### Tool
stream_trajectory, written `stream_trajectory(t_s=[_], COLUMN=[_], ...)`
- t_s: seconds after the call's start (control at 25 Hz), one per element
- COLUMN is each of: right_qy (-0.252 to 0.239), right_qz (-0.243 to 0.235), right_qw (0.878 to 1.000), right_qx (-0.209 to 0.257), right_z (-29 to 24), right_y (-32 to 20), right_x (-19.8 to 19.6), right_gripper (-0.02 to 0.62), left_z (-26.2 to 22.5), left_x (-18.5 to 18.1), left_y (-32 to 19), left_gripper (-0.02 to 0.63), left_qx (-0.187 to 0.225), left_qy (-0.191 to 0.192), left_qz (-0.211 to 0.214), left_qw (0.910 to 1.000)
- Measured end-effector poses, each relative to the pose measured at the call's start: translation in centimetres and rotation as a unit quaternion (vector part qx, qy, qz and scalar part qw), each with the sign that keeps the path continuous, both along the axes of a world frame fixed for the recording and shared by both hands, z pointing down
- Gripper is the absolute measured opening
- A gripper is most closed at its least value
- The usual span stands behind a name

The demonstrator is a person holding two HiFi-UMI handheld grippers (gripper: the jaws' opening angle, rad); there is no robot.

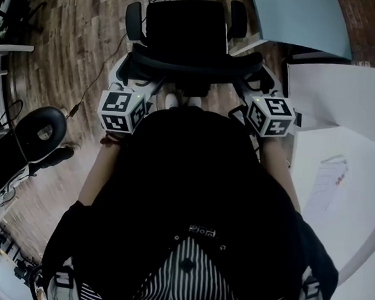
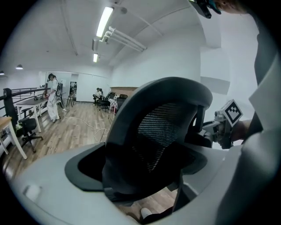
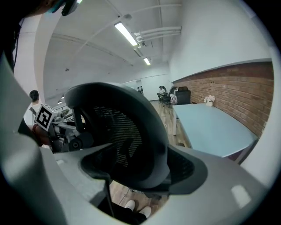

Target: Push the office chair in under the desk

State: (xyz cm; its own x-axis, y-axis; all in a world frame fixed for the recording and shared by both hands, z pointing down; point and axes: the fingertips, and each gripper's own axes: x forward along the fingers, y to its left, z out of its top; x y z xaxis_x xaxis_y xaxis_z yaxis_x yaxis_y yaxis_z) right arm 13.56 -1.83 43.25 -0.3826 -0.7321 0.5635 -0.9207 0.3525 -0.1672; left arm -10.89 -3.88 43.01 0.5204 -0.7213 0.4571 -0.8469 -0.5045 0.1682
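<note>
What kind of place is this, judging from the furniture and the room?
Most likely an open-plan office. A black mesh office chair stands close in front, a long light-blue desk runs beside a brick wall, and strip lights line the white ceiling.

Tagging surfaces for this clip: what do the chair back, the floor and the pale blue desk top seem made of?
Chair back: dark see-through mesh, likely woven fabric, in a smooth matte frame, probably plastic. Floor: brown planks with visible grain; real wood or laminate, unclear. Desk top: smooth, uniform pale blue, probably laminate, with a soft sheen.
</note>
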Motion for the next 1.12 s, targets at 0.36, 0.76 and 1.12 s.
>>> stream_trajectory(t_s=[0.36, 0.76, 1.12], right_qy=[-0.005, -0.006, 0.006], right_qz=[-0.019, -0.039, -0.035], right_qw=[1.000, 0.999, 0.999], right_qx=[-0.011, -0.013, -0.013], right_z=[1.5, 2.0, 2.5], right_y=[-1.4, -3.0, -3.8], right_x=[0.6, 0.5, 0.9], right_gripper=[0.360, 0.368, 0.368], left_z=[1.3, 2.0, 2.6], left_x=[-0.3, 0.9, 1.1], left_y=[-1.7, -3.3, -3.9], left_gripper=[0.483, 0.485, 0.483], left_qx=[-0.008, -0.013, -0.008], left_qy=[-0.008, 0.013, 0.006], left_qz=[-0.005, 0.033, 0.020], left_qw=[0.9999, 0.9993, 0.9998])
